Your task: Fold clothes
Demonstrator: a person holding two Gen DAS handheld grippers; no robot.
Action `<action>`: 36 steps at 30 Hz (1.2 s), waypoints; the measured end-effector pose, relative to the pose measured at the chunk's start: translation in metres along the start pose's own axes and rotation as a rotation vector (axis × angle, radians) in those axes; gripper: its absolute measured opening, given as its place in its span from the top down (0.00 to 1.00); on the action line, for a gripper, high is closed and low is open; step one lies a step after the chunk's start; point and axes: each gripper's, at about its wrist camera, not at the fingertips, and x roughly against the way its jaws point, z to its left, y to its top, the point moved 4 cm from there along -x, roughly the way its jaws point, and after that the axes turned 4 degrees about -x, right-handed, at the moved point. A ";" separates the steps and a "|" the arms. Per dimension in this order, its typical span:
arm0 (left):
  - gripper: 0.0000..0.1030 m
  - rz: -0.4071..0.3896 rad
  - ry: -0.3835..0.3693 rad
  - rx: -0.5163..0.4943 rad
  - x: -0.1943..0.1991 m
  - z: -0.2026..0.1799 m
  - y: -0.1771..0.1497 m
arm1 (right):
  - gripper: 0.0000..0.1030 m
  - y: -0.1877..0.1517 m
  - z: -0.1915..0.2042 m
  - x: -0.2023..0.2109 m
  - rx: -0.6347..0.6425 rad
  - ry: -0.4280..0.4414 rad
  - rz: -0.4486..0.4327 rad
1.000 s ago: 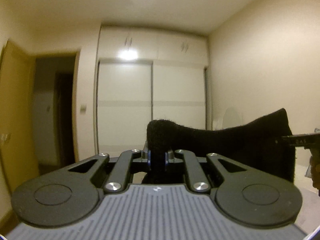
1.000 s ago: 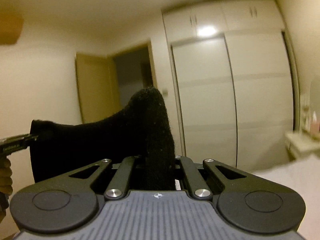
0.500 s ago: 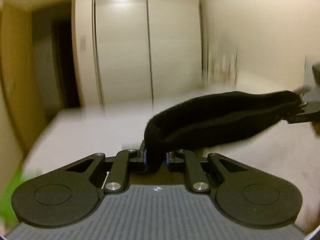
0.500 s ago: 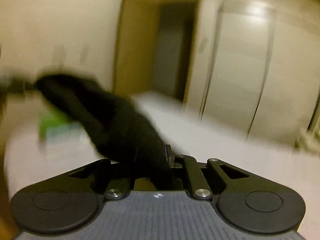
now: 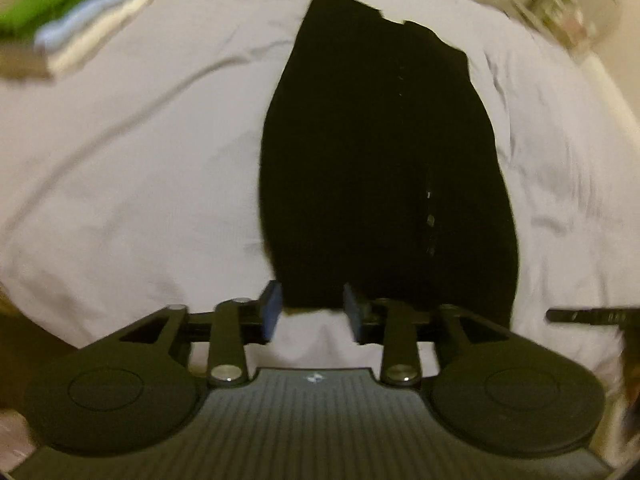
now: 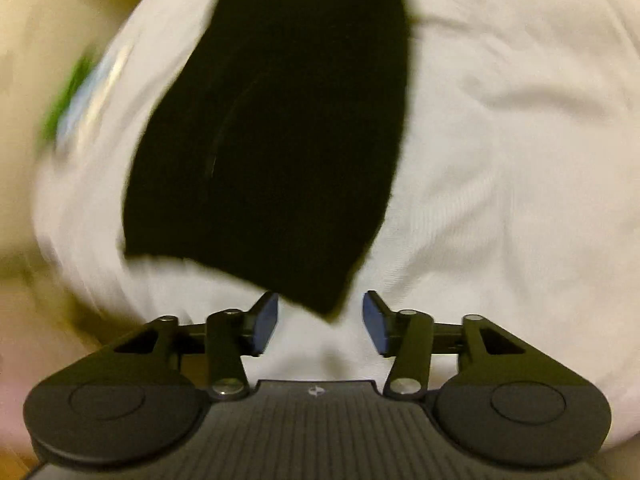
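1. The left gripper [image 5: 312,312] has its jaws apart, with the blue pads [image 5: 272,312] on both sides of the near hem of the black garment [image 5: 380,152]. The pads do not press the cloth; one second ago this gripper was clenched on a raised edge of it.

2. The right gripper [image 6: 320,318] is also released. Its jaws stand wide, and the near corner of the black garment [image 6: 280,140] lies between them but apart from both pads. Half a second ago it was carrying the cloth through the air.

3. The change is clear: both cameras earlier looked at the wardrobe and the door, and now they look down on the bed. The garment was swung down and let go.

4. The garment now lies flat on the white bedsheet [image 5: 140,160], as a long dark shape that runs away from the grippers. It seems to be folded lengthwise, but the cloth is too dark to see the layers.

5. For the task this probably means one fold is finished, and the next one, likely across the length, needs a new grasp.

6. Farther away, at the left corner of the bed, a stack of folded clothes [image 5: 80,20] in green, blue and white is waiting; it is blurred.
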 end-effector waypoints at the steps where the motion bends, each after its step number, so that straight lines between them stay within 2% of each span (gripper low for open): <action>1: 0.60 0.005 -0.013 0.037 -0.009 0.004 0.004 | 0.43 0.001 -0.008 -0.002 -0.116 0.048 -0.022; 3: 0.57 0.017 -0.030 0.075 -0.031 0.016 0.012 | 0.42 0.003 -0.023 -0.012 -0.293 0.125 -0.058; 4: 0.55 0.027 -0.033 0.083 -0.041 0.022 0.015 | 0.40 0.005 -0.028 -0.019 -0.341 0.145 -0.069; 10: 0.51 0.081 -0.103 0.146 -0.092 0.054 0.020 | 0.39 -0.001 -0.043 -0.059 -0.475 0.147 -0.156; 11: 0.55 0.089 -0.120 0.151 -0.100 0.055 0.019 | 0.39 0.000 -0.044 -0.068 -0.488 0.150 -0.169; 13: 0.73 0.105 -0.156 0.162 -0.115 0.057 0.019 | 0.40 0.001 -0.047 -0.088 -0.510 0.151 -0.184; 15: 0.92 0.117 -0.183 0.159 -0.126 0.057 0.020 | 0.50 0.004 -0.046 -0.098 -0.545 0.154 -0.186; 16: 0.92 0.114 -0.189 0.141 -0.124 0.054 0.022 | 0.71 0.006 -0.043 -0.100 -0.555 0.144 -0.183; 17: 0.93 0.096 -0.204 0.113 -0.116 0.051 0.025 | 0.87 0.009 -0.039 -0.095 -0.554 0.136 -0.185; 20: 0.93 -0.007 -0.267 0.008 -0.071 0.040 0.036 | 0.88 0.017 -0.022 -0.068 -0.526 0.135 -0.217; 23: 0.93 -0.113 -0.255 -0.104 -0.019 0.039 0.032 | 0.90 0.014 0.002 -0.026 -0.432 0.149 -0.271; 24: 0.93 -0.116 -0.248 -0.123 -0.012 0.041 0.024 | 0.90 0.012 0.009 -0.015 -0.402 0.147 -0.283; 25: 0.93 -0.103 -0.241 -0.132 -0.009 0.044 0.014 | 0.90 0.005 0.012 -0.011 -0.391 0.125 -0.279; 27: 0.93 0.008 -0.192 -0.138 -0.031 0.052 -0.015 | 0.90 -0.014 0.008 -0.020 -0.398 0.052 -0.238; 30: 0.90 0.174 -0.086 -0.179 -0.071 0.059 -0.053 | 0.89 -0.043 -0.019 -0.066 -0.486 -0.115 -0.106; 31: 0.89 0.188 -0.065 -0.194 -0.076 0.059 -0.056 | 0.88 -0.051 -0.027 -0.080 -0.512 -0.166 -0.070; 32: 0.86 0.184 -0.058 -0.199 -0.073 0.059 -0.053 | 0.83 -0.052 -0.025 -0.082 -0.512 -0.185 -0.083; 35: 0.84 0.165 -0.028 -0.223 -0.055 0.056 -0.042 | 0.60 -0.048 -0.011 -0.078 -0.467 -0.273 -0.096; 36: 0.84 0.150 -0.005 -0.248 -0.045 0.056 -0.039 | 0.60 -0.046 -0.005 -0.075 -0.444 -0.310 -0.099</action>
